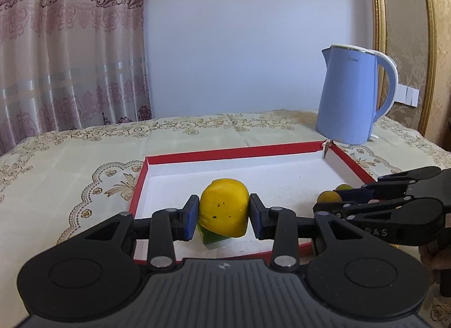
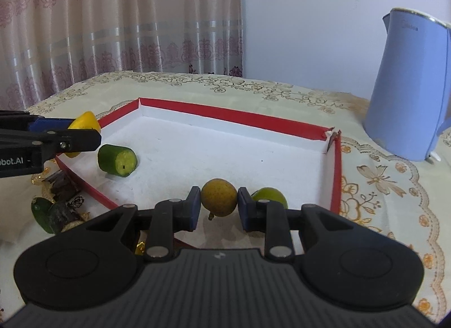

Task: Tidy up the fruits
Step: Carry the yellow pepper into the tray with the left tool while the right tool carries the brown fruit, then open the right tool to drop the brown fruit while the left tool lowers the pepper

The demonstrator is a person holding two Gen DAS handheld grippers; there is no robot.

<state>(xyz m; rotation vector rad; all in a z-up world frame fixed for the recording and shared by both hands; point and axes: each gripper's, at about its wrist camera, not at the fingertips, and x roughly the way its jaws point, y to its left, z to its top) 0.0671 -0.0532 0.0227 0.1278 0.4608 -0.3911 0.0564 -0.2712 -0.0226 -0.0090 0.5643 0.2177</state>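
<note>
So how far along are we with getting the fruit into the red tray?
Done: a green cut piece and a green fruit lie in the red tray. In hand: left gripper clamps a yellow fruit, right gripper a brownish round fruit, both over the tray. Left: a green piece and dark pieces outside it.

A shallow tray [image 2: 335, 164] lies on the tabletop [image 2: 375, 187], with a kettle [image 2: 408, 88] standing just behind its far right corner. Inside the tray, a cut cucumber piece [image 2: 118, 160] lies near the left wall and a small round fruit [image 2: 272, 194] near the right (partly hidden by the tongs). Outside the left wall, several pieces [image 2: 56, 209] lie on the tabletop.
</note>
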